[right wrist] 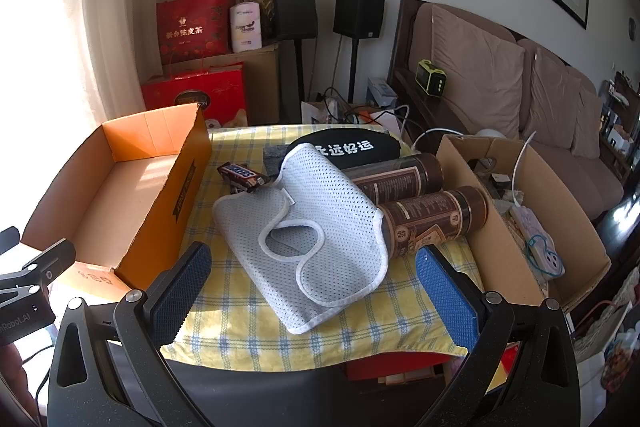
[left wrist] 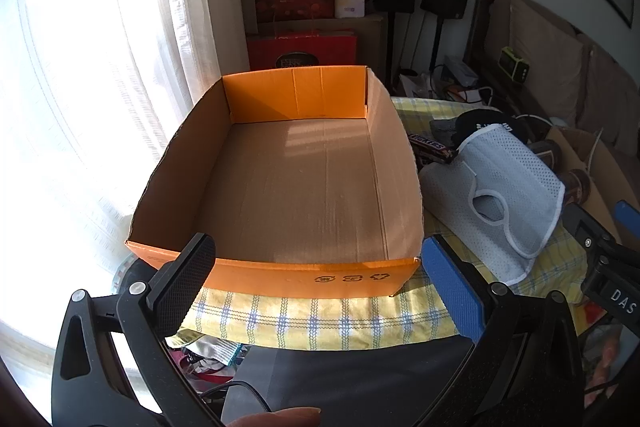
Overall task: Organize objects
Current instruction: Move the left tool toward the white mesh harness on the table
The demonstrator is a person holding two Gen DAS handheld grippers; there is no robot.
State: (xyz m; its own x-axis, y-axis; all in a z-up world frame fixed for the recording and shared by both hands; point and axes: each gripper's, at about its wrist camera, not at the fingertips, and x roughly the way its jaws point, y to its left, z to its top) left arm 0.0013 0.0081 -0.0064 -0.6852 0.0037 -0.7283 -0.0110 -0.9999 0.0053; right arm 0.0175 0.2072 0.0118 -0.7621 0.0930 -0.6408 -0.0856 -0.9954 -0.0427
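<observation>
An open orange cardboard box (left wrist: 296, 187) (right wrist: 120, 183) with nothing in it stands on the yellow checked cloth (right wrist: 328, 331). My left gripper (left wrist: 316, 287) hangs open just before the box's near wall. To the right of the box lie a white mesh vest (right wrist: 320, 239) (left wrist: 504, 187), a Snickers bar (right wrist: 242, 177) (left wrist: 430, 145), two brown jars (right wrist: 432, 219) on their sides, a grey block (right wrist: 274, 157) and a black cap (right wrist: 348, 147) with white writing. My right gripper (right wrist: 312, 291) is open over the near edge of the vest, with nothing between its fingers.
A brown carton (right wrist: 520, 211) holding cables and a power strip stands at the table's right. Behind are red gift bags (right wrist: 192, 27), two black speakers (right wrist: 360, 11) on stands, a sofa (right wrist: 520, 99) and a white curtain (left wrist: 100, 67). A fingertip (left wrist: 276, 417) shows at the bottom.
</observation>
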